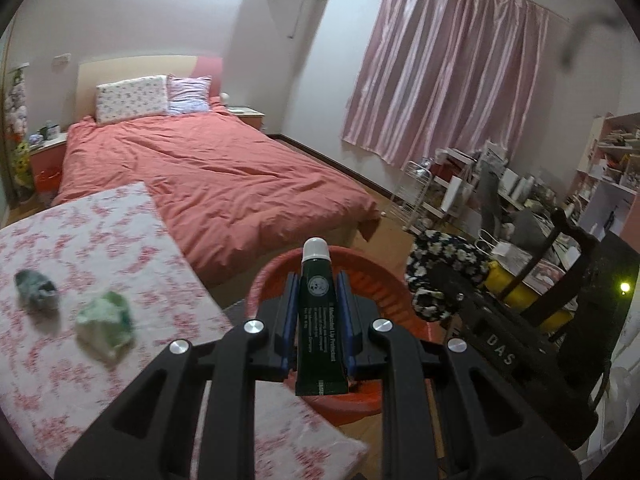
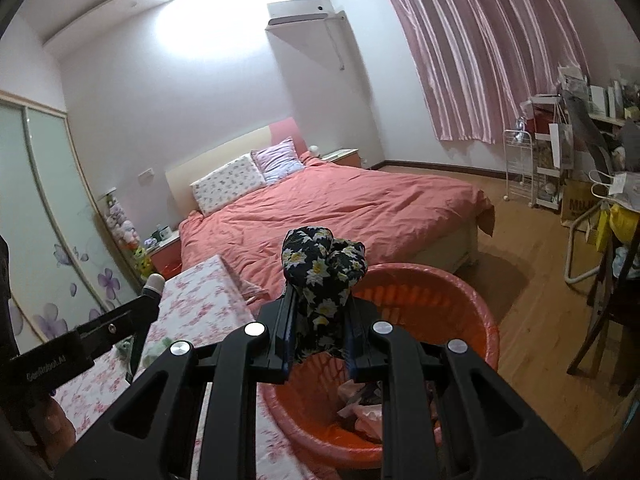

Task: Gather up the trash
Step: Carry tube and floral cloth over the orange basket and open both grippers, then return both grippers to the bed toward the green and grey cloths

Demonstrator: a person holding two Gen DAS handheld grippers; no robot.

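Observation:
My left gripper is shut on a dark green tube with a white cap, held upright over the near rim of the orange-red basket. My right gripper is shut on a black cloth with yellow and white flowers, held above the same basket, which has pink scraps in its bottom. The cloth and right gripper also show in the left wrist view. Two crumpled wads, one light green and one grey-green, lie on the floral-covered table.
A bed with a salmon cover stands behind the table and basket. A wooden chair, white racks and cluttered shelves fill the right side. Wood floor lies between the bed and the shelves. A glass wardrobe stands at left.

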